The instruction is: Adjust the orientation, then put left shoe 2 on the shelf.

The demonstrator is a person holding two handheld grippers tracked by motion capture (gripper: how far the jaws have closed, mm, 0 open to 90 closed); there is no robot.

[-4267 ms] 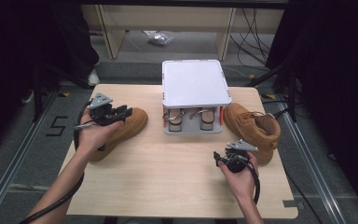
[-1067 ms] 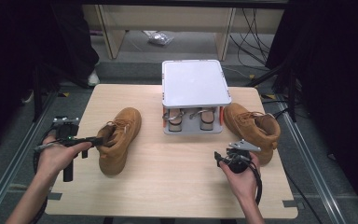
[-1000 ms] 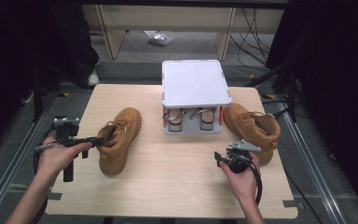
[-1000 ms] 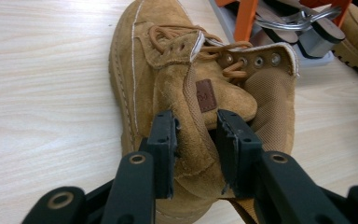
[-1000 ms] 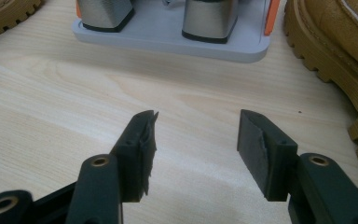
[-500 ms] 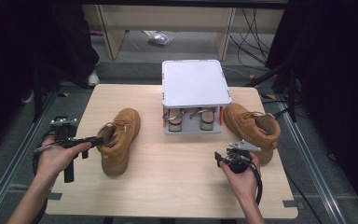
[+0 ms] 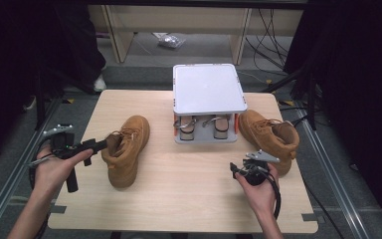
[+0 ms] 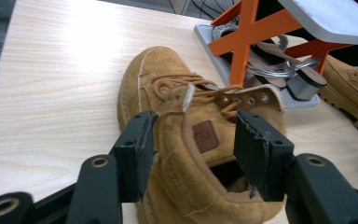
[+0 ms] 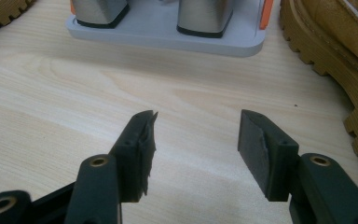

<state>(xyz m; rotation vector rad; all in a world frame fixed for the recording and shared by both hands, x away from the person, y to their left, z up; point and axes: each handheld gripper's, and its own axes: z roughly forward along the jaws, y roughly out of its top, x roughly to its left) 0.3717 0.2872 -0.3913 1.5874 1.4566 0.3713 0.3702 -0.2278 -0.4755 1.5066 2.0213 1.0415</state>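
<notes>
Your left gripper (image 8: 193, 158) straddles the heel collar of the near boot (image 7: 126, 149), jaws apart, nothing clamped yet; your right gripper (image 9: 196, 149) hangs wide over bare table (image 7: 179, 184). Farther off, the second boot (image 7: 271, 137) sits beside the grey rack (image 7: 206, 107) (sandals underneath), so any placement looks still undone.

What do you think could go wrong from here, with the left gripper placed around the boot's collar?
The left gripper is open, straddling the soft collar of the left boot; if it closes there, the suede may fold and the grip could slip. Lifted by the collar, the boot would likely tip toe-down. It also lies close to the shoe rack, so a swing might knock it.
</notes>
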